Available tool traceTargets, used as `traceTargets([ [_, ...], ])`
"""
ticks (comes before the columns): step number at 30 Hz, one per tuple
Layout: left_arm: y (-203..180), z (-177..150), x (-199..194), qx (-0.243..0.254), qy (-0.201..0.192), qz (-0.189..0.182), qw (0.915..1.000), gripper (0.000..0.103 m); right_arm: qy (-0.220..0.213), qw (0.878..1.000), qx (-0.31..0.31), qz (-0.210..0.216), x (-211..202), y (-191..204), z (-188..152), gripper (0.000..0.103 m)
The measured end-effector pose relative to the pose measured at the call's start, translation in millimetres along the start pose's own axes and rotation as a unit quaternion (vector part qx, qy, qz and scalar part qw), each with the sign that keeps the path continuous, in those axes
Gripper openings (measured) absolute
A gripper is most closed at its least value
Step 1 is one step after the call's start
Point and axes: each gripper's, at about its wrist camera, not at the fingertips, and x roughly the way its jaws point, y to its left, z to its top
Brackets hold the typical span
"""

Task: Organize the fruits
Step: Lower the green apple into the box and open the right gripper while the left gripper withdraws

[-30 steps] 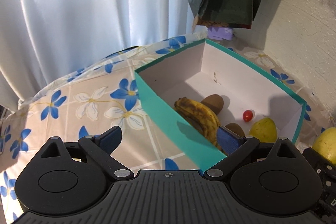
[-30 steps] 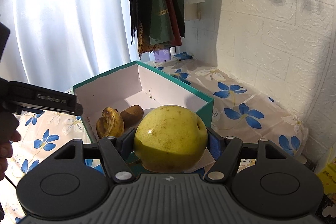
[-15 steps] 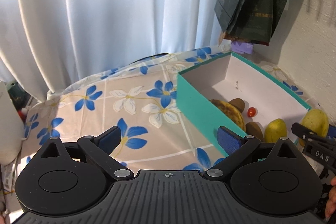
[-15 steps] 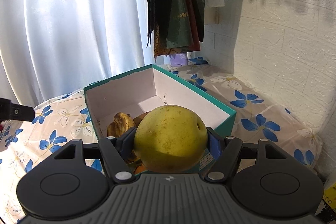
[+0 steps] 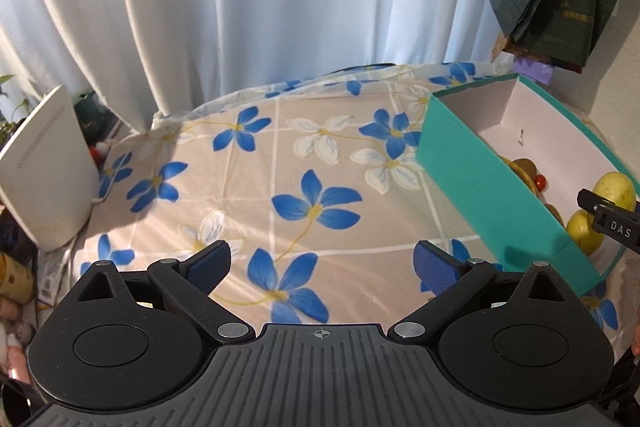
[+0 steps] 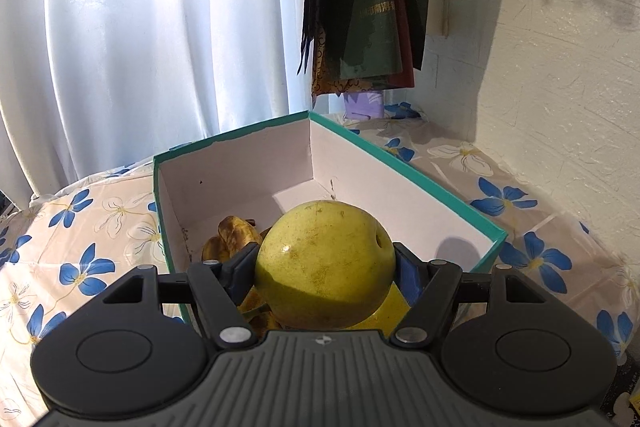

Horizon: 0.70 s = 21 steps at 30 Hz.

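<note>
Here the right gripper [image 6: 325, 269] has its jaws clamped on a yellow pear [image 6: 325, 263], blue pads pressed to both its sides. Just beyond and below the jaws lies the teal box [image 6: 440, 191], holding a browned banana [image 6: 232, 231] left of the pear. The left gripper [image 5: 322, 261] stands with jaws spread and nothing between them, over the flowered cloth [image 5: 280, 163]. The box [image 5: 480, 183] sits to its right, with a second pear [image 5: 584, 227] and a red fruit [image 5: 541, 180] inside.
</note>
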Motion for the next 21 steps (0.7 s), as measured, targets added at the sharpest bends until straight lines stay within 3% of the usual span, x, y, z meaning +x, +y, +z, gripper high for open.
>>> traceTargets([
  [8, 6, -8, 3, -0.006, 0.02, 0.007, 0.9998, 0.1, 0.036, 0.999, -0.013, 0.002, 31, 5, -6, 0.07],
  [13, 3, -9, 3, -0.006, 0.023, 0.008, 0.9997, 0.1, 0.037, 0.999, -0.036, -0.017, 41, 6, -6, 0.07],
  [17, -4, -11, 5, -0.001, 0.029, 0.007, 0.9996, 0.1, 0.038, 0.994, -0.09, -0.053, 49, 14, -13, 0.07],
  [21, -15, -14, 10, 0.009, 0.039, 0.007, 0.9992, 0.1, 0.033, 0.993, -0.096, -0.055, 49, 12, -14, 0.07],
])
